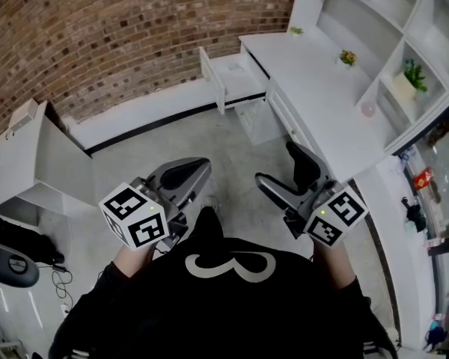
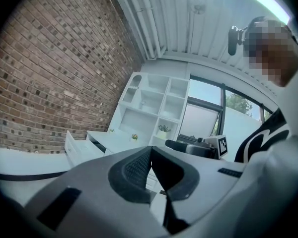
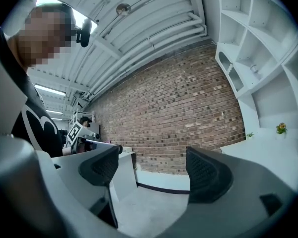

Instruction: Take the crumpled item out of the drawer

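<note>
The white desk's top drawer (image 1: 232, 81) stands pulled out, far ahead of me near the brick wall; what lies in it is too small to tell, and I make out no crumpled item. The drawer (image 2: 75, 151) also shows at the left of the left gripper view. Both grippers are held close to the person's body, well short of the desk. My left gripper (image 1: 194, 170) (image 2: 150, 165) is shut, its black pads meeting with nothing between them. My right gripper (image 1: 277, 163) (image 3: 154, 170) stands wide open and empty, only floor and wall showing between its pads (image 3: 206, 175).
The white desk (image 1: 314, 103) runs along the right, with a shelf unit (image 1: 404, 43) holding a potted plant (image 1: 410, 77) and a small flower pot (image 1: 348, 57). A white cabinet (image 1: 37, 163) stands at the left, with dark gear (image 1: 11, 264) on the floor near it.
</note>
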`<state>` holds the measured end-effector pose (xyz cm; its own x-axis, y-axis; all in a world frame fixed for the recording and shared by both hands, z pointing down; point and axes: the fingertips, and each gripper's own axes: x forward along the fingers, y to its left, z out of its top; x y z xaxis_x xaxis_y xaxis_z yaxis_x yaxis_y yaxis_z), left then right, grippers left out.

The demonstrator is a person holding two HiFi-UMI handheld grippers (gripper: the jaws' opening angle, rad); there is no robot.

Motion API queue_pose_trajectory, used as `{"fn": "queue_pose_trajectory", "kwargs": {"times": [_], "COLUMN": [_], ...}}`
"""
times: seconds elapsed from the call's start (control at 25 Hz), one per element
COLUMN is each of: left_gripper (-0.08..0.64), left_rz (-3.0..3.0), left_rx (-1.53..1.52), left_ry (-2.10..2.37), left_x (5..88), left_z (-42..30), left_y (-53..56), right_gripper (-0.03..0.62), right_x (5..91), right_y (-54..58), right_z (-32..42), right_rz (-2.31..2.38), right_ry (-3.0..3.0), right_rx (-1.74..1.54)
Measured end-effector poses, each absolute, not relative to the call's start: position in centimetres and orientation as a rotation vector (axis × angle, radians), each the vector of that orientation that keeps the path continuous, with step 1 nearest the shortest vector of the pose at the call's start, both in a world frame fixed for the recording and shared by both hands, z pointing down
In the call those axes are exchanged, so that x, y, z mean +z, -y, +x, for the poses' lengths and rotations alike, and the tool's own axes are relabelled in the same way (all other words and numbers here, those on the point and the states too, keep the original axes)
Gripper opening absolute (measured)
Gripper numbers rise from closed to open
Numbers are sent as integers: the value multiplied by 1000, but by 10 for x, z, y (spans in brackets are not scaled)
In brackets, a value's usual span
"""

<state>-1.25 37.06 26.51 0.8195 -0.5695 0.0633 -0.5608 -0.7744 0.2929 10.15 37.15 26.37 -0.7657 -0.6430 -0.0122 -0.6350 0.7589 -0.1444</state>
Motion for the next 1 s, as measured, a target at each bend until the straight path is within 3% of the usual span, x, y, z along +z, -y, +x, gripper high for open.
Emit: {"fn": "queue_pose_trajectory", "kwargs": {"times": [1.0], "left_gripper": [3], "left_rz": [2540], "left_rx": [5], "left_ry": [794], "left_x": [305], "left_z": [-73], "left_y": [-5], "right_gripper": [414], "right_x": [303], "right_y": [-14], "right_z": [35], "right_rz": [-1145], "right_ry": [-2961], "right_rx": [-400]}}
